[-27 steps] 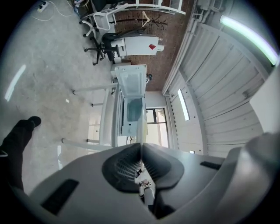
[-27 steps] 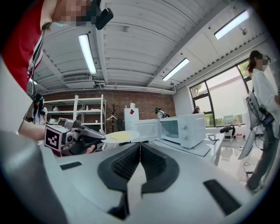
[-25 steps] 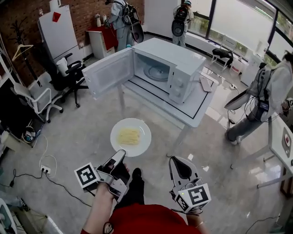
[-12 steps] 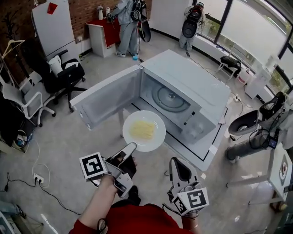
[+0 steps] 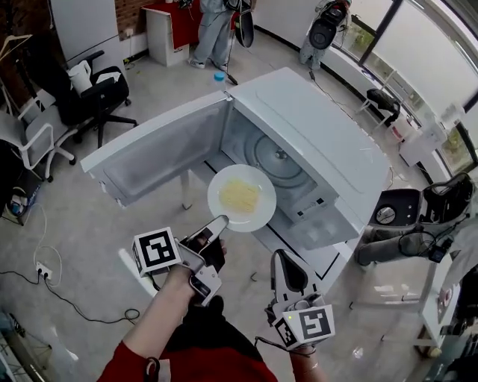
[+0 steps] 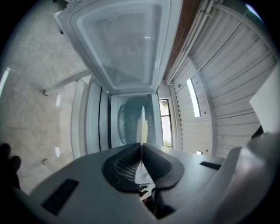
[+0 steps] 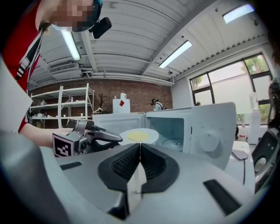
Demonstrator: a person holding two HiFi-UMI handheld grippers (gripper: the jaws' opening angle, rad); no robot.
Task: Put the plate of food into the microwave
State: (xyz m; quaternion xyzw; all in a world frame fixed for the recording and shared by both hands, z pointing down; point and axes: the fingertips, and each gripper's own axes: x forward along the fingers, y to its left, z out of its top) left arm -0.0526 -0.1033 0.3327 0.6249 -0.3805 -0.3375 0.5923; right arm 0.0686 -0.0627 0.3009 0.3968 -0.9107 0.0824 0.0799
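Now, compared with half a second earlier, the left gripper [image 5: 220,221] has carried the plate [image 5: 241,198] forward: the plate then hung before the microwave's front edge and now overlaps the mouth of its cavity in the head view. The right gripper [image 5: 287,260] stays low beside the person's body, its jaws pressed together with nothing between them, as the right gripper view confirms [image 7: 140,151].

The left gripper's jaws stand narrow, clamped on the near rim of the plate; in the left gripper view the plate [image 6: 141,127] appears edge-on, rising straight out from between the pads. The plate is held level and extends away from the jaw tips toward the oven. It carries a flat heap of pale yellow food [image 5: 240,195] at its centre.

Beyond it, the microwave [image 5: 314,142] stands with its door [image 5: 160,153] swung fully to the left. Its cavity holds only the glass turntable [image 5: 278,158]. Farther back, an office chair [image 5: 101,89] and standing people [image 5: 213,22] occupy the floor.
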